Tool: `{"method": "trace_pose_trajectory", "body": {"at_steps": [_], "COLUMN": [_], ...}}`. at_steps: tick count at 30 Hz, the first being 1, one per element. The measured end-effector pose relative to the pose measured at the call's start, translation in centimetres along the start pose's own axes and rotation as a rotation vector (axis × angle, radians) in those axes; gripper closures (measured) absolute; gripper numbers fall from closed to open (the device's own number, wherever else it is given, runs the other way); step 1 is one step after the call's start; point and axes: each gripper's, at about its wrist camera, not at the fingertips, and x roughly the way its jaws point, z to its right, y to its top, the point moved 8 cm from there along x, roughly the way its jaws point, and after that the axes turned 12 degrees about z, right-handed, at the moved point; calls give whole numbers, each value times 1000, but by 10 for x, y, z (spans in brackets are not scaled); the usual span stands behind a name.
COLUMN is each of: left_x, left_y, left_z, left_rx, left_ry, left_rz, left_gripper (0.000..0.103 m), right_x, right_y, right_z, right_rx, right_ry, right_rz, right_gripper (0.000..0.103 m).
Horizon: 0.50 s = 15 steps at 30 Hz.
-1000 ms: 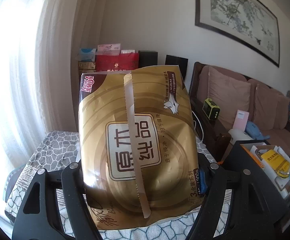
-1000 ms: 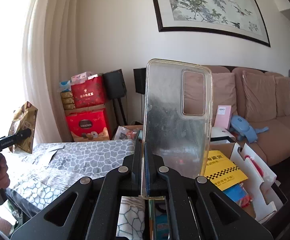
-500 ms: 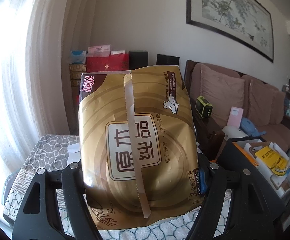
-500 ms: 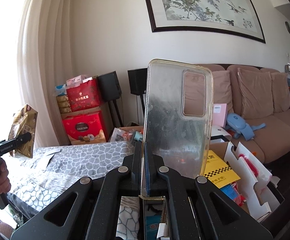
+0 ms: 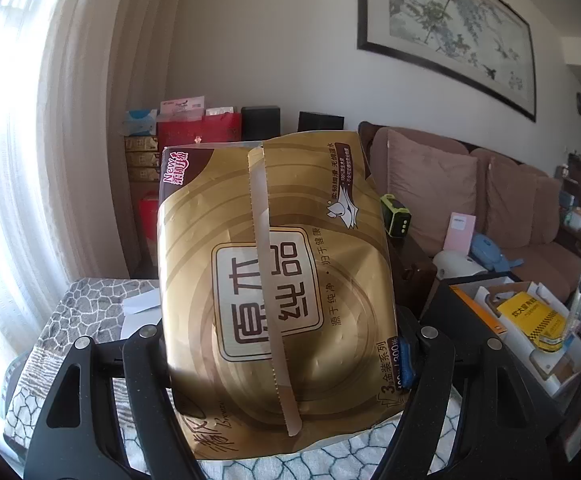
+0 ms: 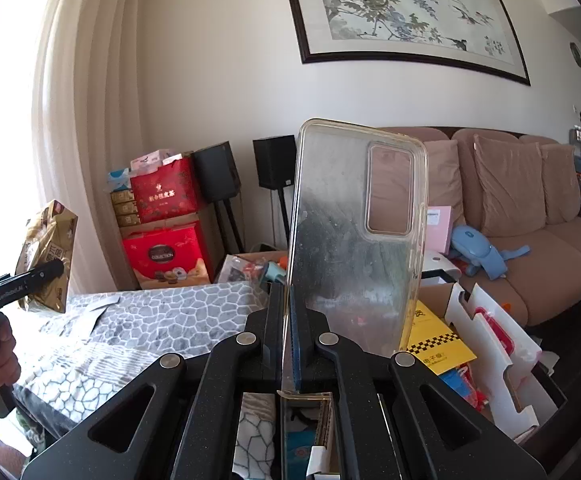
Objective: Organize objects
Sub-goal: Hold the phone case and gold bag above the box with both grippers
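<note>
The left claw (image 5: 286,344) grips a gold tissue pack (image 5: 274,280) across its width — jaws spread wide, pads pressed to both sides — holding it upright above the patterned tabletop (image 5: 86,304). The right claw (image 6: 290,336) is clamped tight on the lower edge of a clear phone case (image 6: 354,236), which stands up from the fingers — a cluttered box (image 6: 490,356) lies below to the right.

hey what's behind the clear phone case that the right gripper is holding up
Through the clear phone case, clamped upright in the right gripper, the brown sofa and its cushion show at the camera cutout. Lower down the case is cloudy, so what lies behind there is unclear.
</note>
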Motion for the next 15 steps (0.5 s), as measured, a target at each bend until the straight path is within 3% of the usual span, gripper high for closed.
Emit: {"method": "trace_pose_trajectory", "body": {"at_steps": [15], "left_x": [8], "left_y": [1], "left_z": [26], "left_rx": [21], "left_ry": [-51], "left_rz": [-10], "left_gripper": [30], "right_x": [-1], "right_y": [3], "right_z": [15], "right_rx": [13], "right_ry": [-14], "right_rz": [-2], "right_gripper": [101]}}
